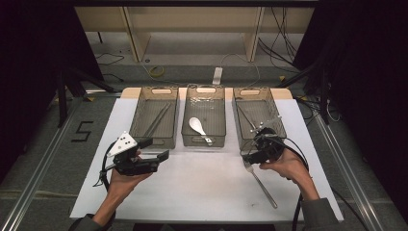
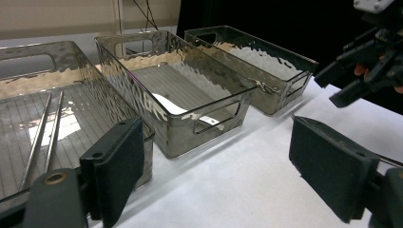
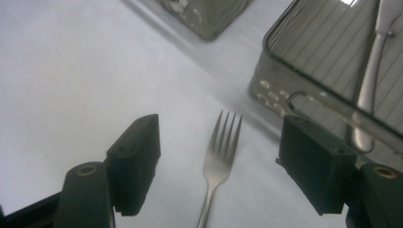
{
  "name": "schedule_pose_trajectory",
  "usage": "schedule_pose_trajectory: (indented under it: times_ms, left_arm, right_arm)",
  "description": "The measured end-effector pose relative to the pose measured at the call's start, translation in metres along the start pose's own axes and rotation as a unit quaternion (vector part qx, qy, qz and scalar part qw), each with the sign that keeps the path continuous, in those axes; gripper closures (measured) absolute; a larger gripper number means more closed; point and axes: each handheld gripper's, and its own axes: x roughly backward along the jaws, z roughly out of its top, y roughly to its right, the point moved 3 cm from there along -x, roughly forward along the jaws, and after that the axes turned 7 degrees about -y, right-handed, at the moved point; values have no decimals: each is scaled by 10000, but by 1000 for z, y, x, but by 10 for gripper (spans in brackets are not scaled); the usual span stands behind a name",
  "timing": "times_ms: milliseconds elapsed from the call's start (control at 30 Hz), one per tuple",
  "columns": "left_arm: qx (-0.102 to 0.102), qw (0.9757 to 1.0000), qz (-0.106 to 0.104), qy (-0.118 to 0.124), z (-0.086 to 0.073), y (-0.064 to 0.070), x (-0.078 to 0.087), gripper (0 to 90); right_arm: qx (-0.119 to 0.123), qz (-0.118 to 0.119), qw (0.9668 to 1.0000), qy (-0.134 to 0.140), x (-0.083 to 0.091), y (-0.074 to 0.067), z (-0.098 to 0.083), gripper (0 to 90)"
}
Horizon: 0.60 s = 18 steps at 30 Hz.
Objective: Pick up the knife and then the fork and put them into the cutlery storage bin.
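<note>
Fork (image 3: 219, 156) flat on white table (image 1: 202, 183), between wide-open right tool (image 3: 218, 166), left tool (image 2: 214, 175) open, empty

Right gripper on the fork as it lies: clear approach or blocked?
Probably yes. The right gripper stands open with the fork flat on the white sheet between its jaws, nothing across it; the right-hand bin sits just beyond the tines.

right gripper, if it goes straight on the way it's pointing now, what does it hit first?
Probably the fork, lying on the white table between the open jaws of the right gripper. The right-hand bin lies just past the tines, though depth is hard to judge.
</note>
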Motion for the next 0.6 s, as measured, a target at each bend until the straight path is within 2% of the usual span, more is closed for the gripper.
schedule_pose_trajectory:
  times_ms: [333, 600]
  left_arm:
    - [-37, 10000, 10, -27, 0, 0, 0, 187]
    - [-18, 10000, 1, 3, 0, 0, 0, 187]
  right_arm:
    - [103, 1, 9995, -299, -10, -5, -21, 312]
    - [209, 15, 9978, -634, -17, -11, -35, 386]
